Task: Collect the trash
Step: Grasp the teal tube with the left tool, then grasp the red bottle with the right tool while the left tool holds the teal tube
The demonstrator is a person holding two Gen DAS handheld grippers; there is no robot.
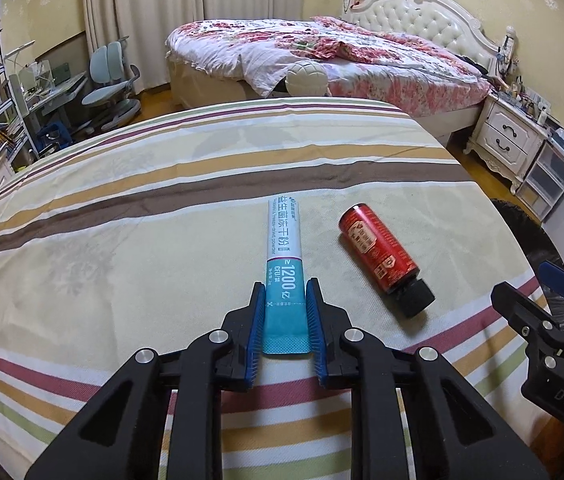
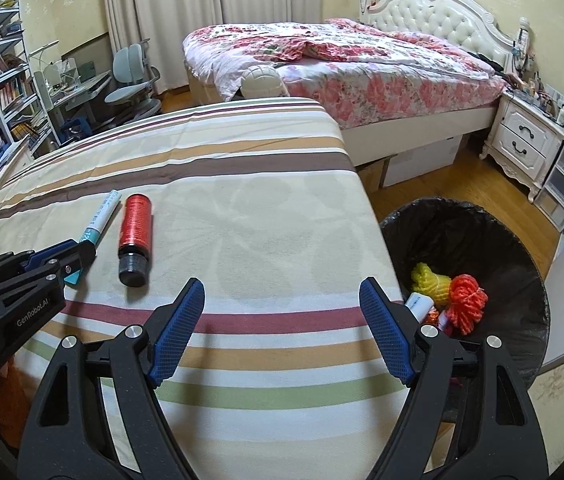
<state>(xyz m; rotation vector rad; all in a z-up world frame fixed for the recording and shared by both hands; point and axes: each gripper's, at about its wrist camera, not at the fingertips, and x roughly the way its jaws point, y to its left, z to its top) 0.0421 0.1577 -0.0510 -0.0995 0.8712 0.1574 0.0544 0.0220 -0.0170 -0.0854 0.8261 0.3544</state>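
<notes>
A white and teal tube point(image 1: 284, 256) lies on the striped tablecloth point(image 1: 121, 216). My left gripper point(image 1: 285, 292) has its blue pads closed against the tube's teal end; it also shows in the right wrist view point(image 2: 77, 258). A red bottle with a black cap point(image 1: 384, 254) lies just right of the tube; it also shows in the right wrist view point(image 2: 134, 234). My right gripper point(image 2: 282, 292) is open and empty above the table's near edge. A black-lined trash bin point(image 2: 482, 240) stands on the floor to the right, holding yellow and orange rope bundles point(image 2: 450, 294) and small items.
A bed with a floral cover point(image 2: 342, 68) stands beyond the table. A white nightstand point(image 2: 526, 140) and drawers are at far right. A desk, chair point(image 2: 133, 76) and bookshelf are at the left. The table's right edge borders the bin.
</notes>
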